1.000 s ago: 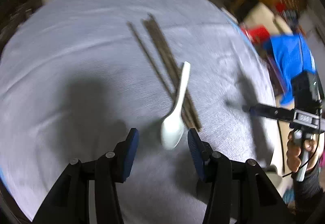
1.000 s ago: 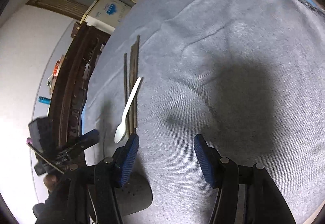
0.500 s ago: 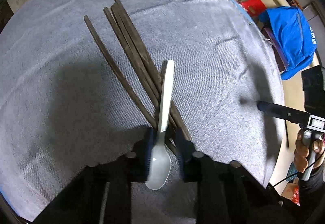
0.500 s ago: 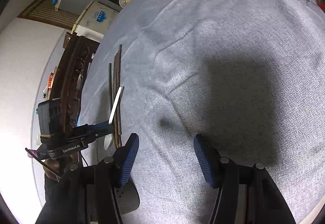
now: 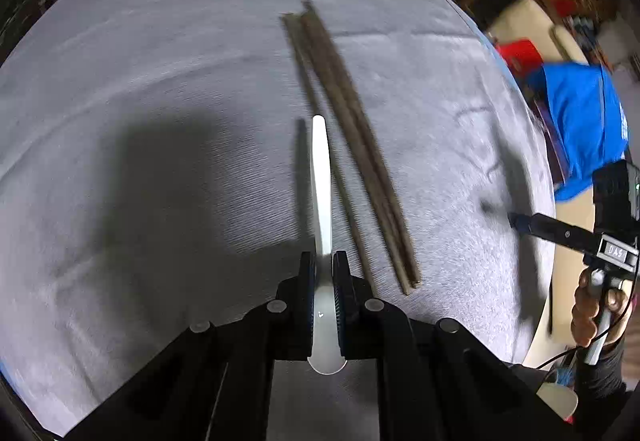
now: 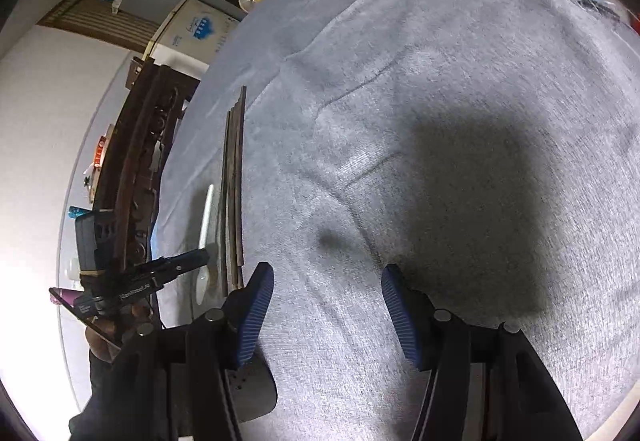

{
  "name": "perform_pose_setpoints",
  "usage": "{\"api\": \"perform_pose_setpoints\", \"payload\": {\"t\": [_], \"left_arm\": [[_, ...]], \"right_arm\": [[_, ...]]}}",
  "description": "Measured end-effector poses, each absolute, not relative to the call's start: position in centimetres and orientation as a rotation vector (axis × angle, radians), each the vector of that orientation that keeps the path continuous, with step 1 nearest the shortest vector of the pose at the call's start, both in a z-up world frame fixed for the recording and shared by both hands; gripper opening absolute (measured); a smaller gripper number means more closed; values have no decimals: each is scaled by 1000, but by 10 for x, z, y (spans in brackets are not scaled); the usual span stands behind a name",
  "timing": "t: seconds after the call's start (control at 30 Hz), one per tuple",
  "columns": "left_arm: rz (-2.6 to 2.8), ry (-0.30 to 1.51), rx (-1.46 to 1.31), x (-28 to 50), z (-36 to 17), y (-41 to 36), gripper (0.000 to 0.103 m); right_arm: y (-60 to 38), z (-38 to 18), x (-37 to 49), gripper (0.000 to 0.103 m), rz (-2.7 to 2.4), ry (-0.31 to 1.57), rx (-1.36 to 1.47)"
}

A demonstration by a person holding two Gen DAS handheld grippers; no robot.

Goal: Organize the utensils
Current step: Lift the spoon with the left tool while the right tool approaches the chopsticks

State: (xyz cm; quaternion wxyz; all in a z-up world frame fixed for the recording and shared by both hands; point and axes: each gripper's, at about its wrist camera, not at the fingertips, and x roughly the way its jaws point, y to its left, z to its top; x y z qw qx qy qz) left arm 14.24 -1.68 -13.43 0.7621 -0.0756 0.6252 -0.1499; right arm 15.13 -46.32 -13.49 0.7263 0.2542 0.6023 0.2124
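Observation:
A white spoon (image 5: 322, 181) points away from me, its neck pinched between the blue pads of my left gripper (image 5: 324, 265), whose jaws are closing tight on it. The bowl end shows behind the pads. Its handle casts a shadow on the grey cloth, just left of several dark chopsticks (image 5: 352, 137). From the right wrist view the spoon (image 6: 206, 217) and chopsticks (image 6: 234, 181) lie at the left, with the left gripper (image 6: 192, 257) on the spoon. My right gripper (image 6: 326, 281) stands open over bare cloth, holding nothing; in the left wrist view this right gripper (image 5: 560, 231) hovers at the table's right edge.
The grey cloth (image 6: 440, 101) covers a round table. A blue bag (image 5: 580, 121) and a red item (image 5: 520, 53) lie beyond its right edge. A carved wooden chair (image 6: 136, 181) and a white appliance (image 6: 196, 29) stand past the left edge. A dark perforated object (image 6: 252, 389) sits below my right gripper.
My left gripper came down around the spoon's neck and shut on it. The spoon, which lay across the chopsticks, now sits just left of them. The right gripper has stayed put.

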Motion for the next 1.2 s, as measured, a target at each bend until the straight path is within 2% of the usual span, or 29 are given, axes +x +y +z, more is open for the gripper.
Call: {"api": "perform_pose_setpoints", "payload": {"t": [0.3, 0.4, 0.63, 0.87, 1.0, 1.2], "left_arm": [[-188, 1393, -266, 141, -144, 14, 11], [-167, 1392, -268, 149, -142, 15, 27], [-130, 1401, -248, 177, -142, 19, 27], [-86, 1405, -202, 191, -146, 10, 26], [-86, 1398, -217, 193, -148, 7, 26], [-93, 1392, -231, 188, -151, 12, 26]], "right_arm": [[-419, -127, 194, 61, 527, 1378, 437], [-383, -120, 221, 61, 576, 1398, 357], [-312, -122, 277, 61, 552, 1438, 196], [-252, -140, 287, 58, 431, 1447, -186], [-229, -134, 282, 56, 489, 1425, -195], [-243, -134, 288, 54, 432, 1418, -156]]}}
